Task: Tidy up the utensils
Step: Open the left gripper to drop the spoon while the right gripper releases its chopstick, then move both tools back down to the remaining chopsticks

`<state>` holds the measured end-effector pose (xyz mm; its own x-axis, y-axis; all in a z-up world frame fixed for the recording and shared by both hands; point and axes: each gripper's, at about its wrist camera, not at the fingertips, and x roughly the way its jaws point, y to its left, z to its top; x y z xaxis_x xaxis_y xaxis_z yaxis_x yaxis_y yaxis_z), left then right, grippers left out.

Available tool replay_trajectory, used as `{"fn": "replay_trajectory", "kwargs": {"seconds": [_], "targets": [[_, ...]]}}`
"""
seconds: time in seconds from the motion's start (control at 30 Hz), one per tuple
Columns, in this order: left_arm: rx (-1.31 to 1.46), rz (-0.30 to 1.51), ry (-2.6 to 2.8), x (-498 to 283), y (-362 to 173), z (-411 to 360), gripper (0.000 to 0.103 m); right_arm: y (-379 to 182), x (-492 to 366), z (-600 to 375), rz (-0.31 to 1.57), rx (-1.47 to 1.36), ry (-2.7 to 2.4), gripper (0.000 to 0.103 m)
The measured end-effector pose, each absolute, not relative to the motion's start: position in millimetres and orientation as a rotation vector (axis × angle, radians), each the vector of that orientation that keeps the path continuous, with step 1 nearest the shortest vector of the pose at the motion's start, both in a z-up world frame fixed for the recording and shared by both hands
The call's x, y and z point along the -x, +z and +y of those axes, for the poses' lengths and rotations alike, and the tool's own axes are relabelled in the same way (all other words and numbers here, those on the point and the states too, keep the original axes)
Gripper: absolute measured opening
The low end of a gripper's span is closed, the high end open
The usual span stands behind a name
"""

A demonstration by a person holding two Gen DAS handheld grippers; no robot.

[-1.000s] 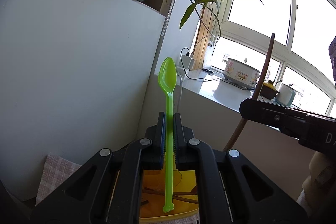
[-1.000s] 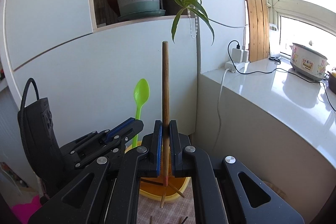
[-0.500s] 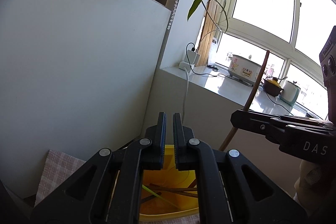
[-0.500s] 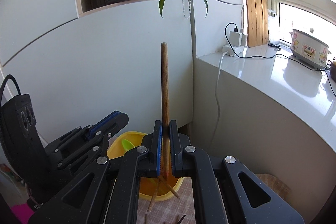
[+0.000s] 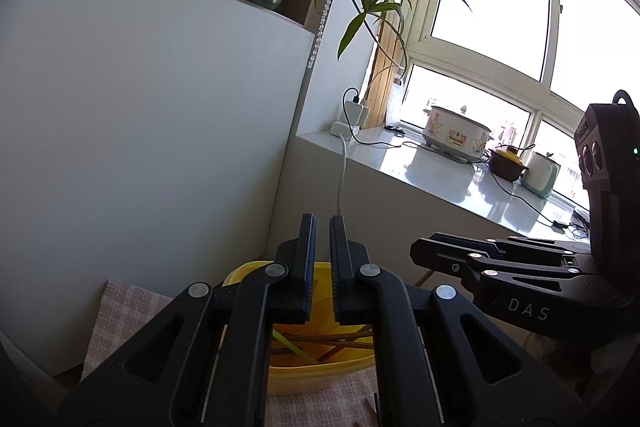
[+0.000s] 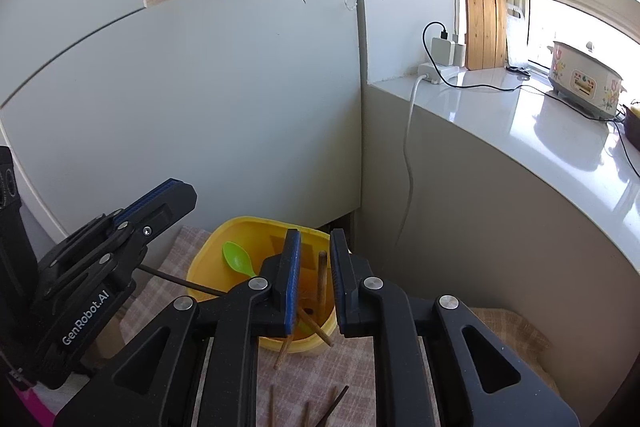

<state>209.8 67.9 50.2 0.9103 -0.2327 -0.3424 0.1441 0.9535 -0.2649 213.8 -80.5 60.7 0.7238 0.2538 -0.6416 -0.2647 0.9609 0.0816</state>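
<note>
The right gripper point(image 6: 311, 239) is just opening its jaws around a wooden chopstick point(image 6: 321, 281) standing in the yellow tub point(image 6: 204, 263) beside the green spoon point(image 6: 237, 259), while the left gripper point(image 5: 322, 223) hovers pressed together, empty.

one yellow plastic tub point(image 6: 208, 259), one green plastic spoon point(image 6: 236, 259), several brown wooden chopsticks point(image 6: 321, 275), two black grippers point(image 6: 312, 247)

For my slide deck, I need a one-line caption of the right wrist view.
Right gripper fingers opening above the yellow tub, brown chopstick between them, green spoon inside.
</note>
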Motion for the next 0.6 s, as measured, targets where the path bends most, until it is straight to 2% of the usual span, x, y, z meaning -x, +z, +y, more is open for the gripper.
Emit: {"fn": "replay_trajectory", "kwargs": {"seconds": [0.33, 0.4, 0.47, 0.57, 0.6], "targets": [[0.218, 0.376, -0.223, -170.5, 67.7, 59.6, 0.005, 80.9, -166.6, -83.7, 0.638, 0.056, 0.268, 0.016], [0.218, 0.371, -0.230, -161.3, 70.4, 58.2, 0.015, 83.5, -156.1, -85.8, 0.624, 0.065, 0.256, 0.016], [0.220, 0.370, -0.240, -152.2, 72.3, 56.3, 0.019, 85.3, -145.8, -89.4, 0.607, 0.075, 0.247, 0.016], [0.212, 0.383, -0.257, -137.9, 71.8, 51.6, 0.019, 86.0, -132.6, -95.6, 0.595, 0.077, 0.245, 0.018], [0.209, 0.391, -0.260, -133.7, 70.3, 50.1, 0.019, 85.3, -128.3, -97.4, 0.594, 0.081, 0.251, 0.022]]}}
